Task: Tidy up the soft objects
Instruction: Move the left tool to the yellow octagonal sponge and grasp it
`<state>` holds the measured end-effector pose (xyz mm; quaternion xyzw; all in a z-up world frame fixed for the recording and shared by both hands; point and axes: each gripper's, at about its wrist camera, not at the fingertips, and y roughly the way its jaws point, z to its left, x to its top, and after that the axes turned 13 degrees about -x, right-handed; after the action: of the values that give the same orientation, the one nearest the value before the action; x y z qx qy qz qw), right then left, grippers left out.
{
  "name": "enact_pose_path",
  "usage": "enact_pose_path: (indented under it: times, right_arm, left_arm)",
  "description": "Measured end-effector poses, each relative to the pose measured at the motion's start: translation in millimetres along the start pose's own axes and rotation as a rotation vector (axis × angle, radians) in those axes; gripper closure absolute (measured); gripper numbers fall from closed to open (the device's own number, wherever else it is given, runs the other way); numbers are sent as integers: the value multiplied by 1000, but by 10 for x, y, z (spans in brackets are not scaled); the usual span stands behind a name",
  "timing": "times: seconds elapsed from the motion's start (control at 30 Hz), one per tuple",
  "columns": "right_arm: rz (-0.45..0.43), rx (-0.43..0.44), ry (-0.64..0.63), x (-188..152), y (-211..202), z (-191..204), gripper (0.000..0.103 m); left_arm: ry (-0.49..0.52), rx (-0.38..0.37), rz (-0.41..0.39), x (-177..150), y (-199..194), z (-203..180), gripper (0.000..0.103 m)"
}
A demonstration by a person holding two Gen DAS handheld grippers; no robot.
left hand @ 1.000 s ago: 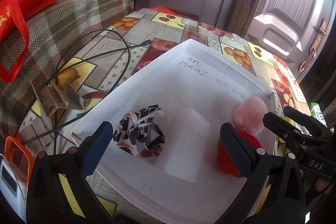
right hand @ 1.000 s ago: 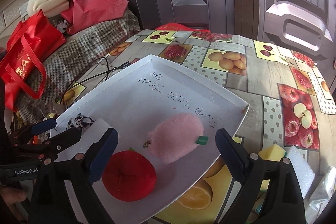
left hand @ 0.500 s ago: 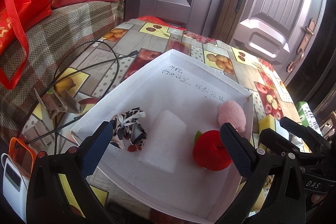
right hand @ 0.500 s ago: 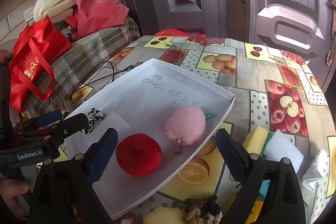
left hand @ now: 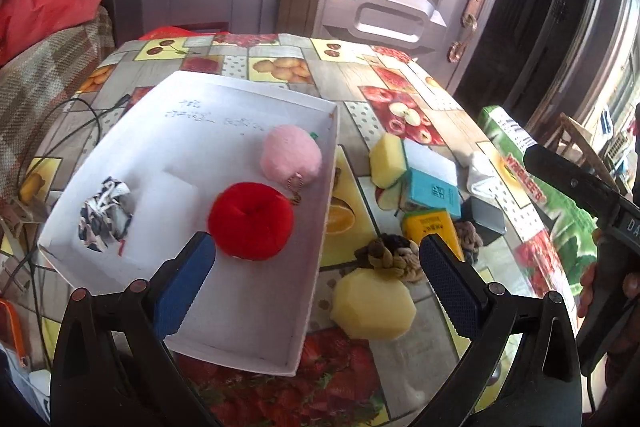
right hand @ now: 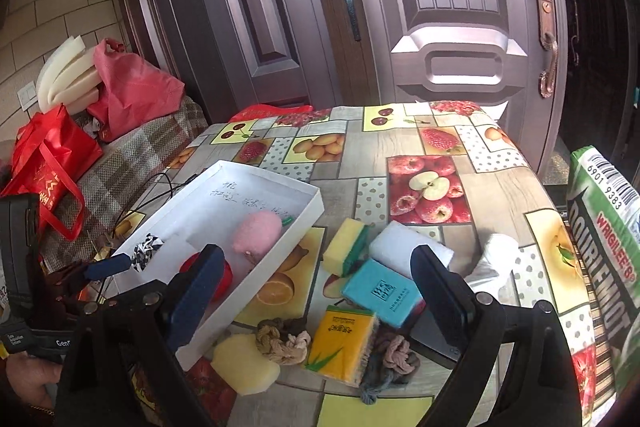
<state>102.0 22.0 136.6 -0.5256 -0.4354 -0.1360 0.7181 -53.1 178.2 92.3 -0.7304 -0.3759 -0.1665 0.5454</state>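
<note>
A white tray (left hand: 248, 359) (right hand: 316, 201) on the fruit-print table holds a red plush apple (left hand: 251, 221), a pink plush ball (left hand: 290, 155) (right hand: 258, 231), a black-and-white cloth bundle (left hand: 104, 215) (right hand: 146, 251) and a white foam block (left hand: 168, 215). To its right lie a pale yellow sponge (left hand: 372, 309) (right hand: 245, 363), knotted cloth ties (left hand: 394, 255) (right hand: 282, 341), a yellow-green sponge (left hand: 387, 161) (right hand: 346, 241) and a white foam pad (right hand: 404, 247). My left gripper (left hand: 314, 281) is open and empty over the tray's near right edge. My right gripper (right hand: 316, 295) is open and empty above the loose items.
A teal pack (right hand: 382, 293), a yellow tissue pack (right hand: 342, 341), a dark box (left hand: 482, 219) and a white crumpled cloth (right hand: 494, 259) sit among the loose items. A green Wrigley's carton (right hand: 608, 247) stands at the table's right edge. Cables (left hand: 80, 119) and red bags (right hand: 52, 159) lie left.
Both grippers have pulled back and swung right, away from the tray. The loose items to the tray's right have come into both views. Nothing was grasped.
</note>
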Motion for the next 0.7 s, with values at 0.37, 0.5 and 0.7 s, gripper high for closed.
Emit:
enact_pose_path:
  times: [0.37, 0.5, 0.7]
  right_arm:
    - [188, -179, 215, -688, -11, -1057, 8]
    - [164, -197, 233, -687, -104, -1204, 8]
    - [163, -195, 261, -677, -65, -1274, 8]
  left_arm:
    - [109, -16, 180, -327, 610, -488, 0]
    - [113, -3, 209, -329, 757, -516, 0]
    - [100, -33, 274, -489, 892, -518, 0]
